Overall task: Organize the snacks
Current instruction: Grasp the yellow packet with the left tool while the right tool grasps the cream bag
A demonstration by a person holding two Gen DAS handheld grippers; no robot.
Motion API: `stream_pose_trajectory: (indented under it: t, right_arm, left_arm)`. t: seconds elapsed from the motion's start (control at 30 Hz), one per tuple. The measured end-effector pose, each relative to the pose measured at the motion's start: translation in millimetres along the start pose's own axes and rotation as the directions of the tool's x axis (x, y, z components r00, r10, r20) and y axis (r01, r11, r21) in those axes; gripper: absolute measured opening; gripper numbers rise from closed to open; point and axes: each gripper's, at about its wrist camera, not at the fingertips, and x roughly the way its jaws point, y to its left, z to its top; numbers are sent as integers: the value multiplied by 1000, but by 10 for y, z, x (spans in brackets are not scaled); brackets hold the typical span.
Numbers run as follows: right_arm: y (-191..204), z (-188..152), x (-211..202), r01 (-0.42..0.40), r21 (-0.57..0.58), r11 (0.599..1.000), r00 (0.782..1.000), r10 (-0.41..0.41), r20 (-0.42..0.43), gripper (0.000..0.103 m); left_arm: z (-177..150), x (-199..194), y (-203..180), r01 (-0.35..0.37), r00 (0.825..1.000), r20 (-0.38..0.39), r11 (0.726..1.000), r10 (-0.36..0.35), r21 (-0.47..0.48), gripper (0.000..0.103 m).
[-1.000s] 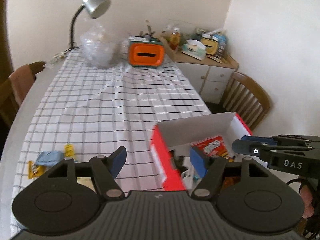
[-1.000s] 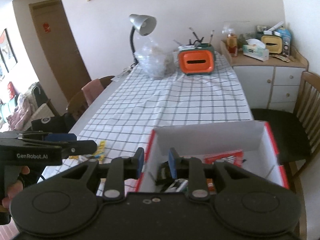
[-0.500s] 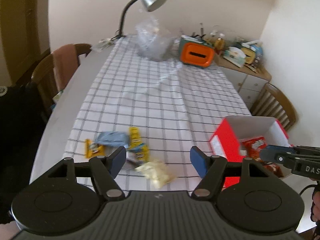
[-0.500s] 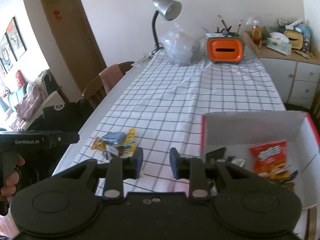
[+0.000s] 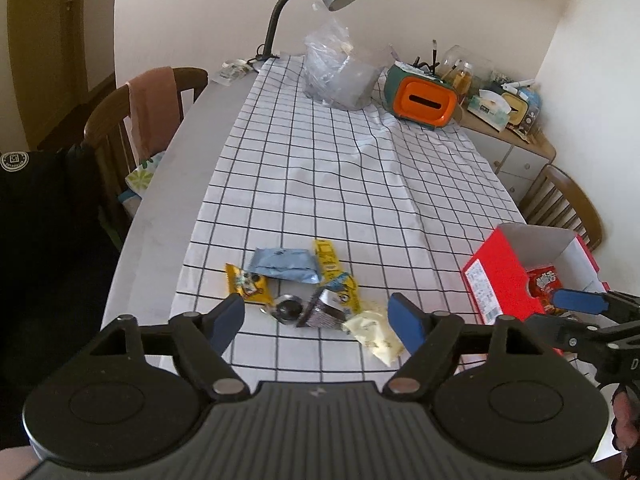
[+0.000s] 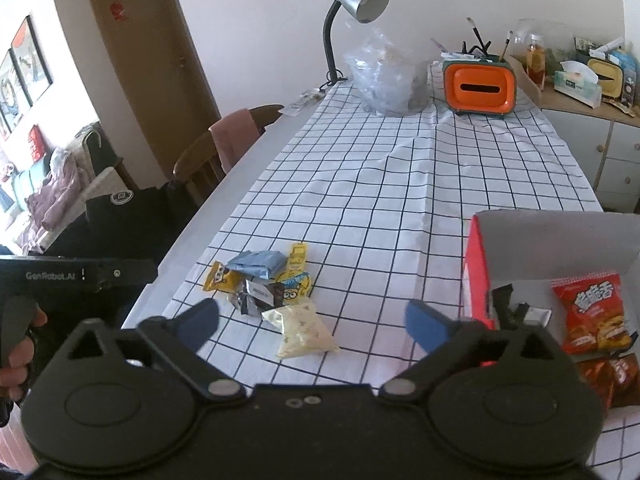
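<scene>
Now both grippers hang over the snack pile (image 5: 304, 292) at lower centre; the left gripper (image 5: 318, 318) and right gripper (image 6: 312, 318) have just spread their jaws, nothing between them, red box (image 6: 478, 272) at right.

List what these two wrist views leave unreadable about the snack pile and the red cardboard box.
- Red cardboard box: near end cut off by the right gripper's body in the right wrist view.
- Dark items in the box: too small to identify.
- Yellow wrappers: partly under the pale blue packet, left wrist view.
- Silver-black wrapper: print blurred.
</scene>
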Motion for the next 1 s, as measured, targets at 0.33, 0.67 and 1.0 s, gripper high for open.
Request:
stream_pose_trajectory:
  t: [0.33, 0.67, 1.0]
  right_arm:
    - [216, -88, 426, 54, -57, 997, 998, -55, -11, 103]
    - [352, -127, 971, 48, -140, 989, 988, -68, -138, 98]
    - [344, -137, 1490, 52, -190, 980, 963, -99, -249, 95]
  left_arm:
    - [-16, 304, 363, 19, 999, -30, 1000, -19, 3, 83]
    - [1, 813, 579, 6, 995, -98, 1000, -5, 14, 83]
    - [120, 1483, 733, -18, 972, -233, 1000, 13, -21, 83]
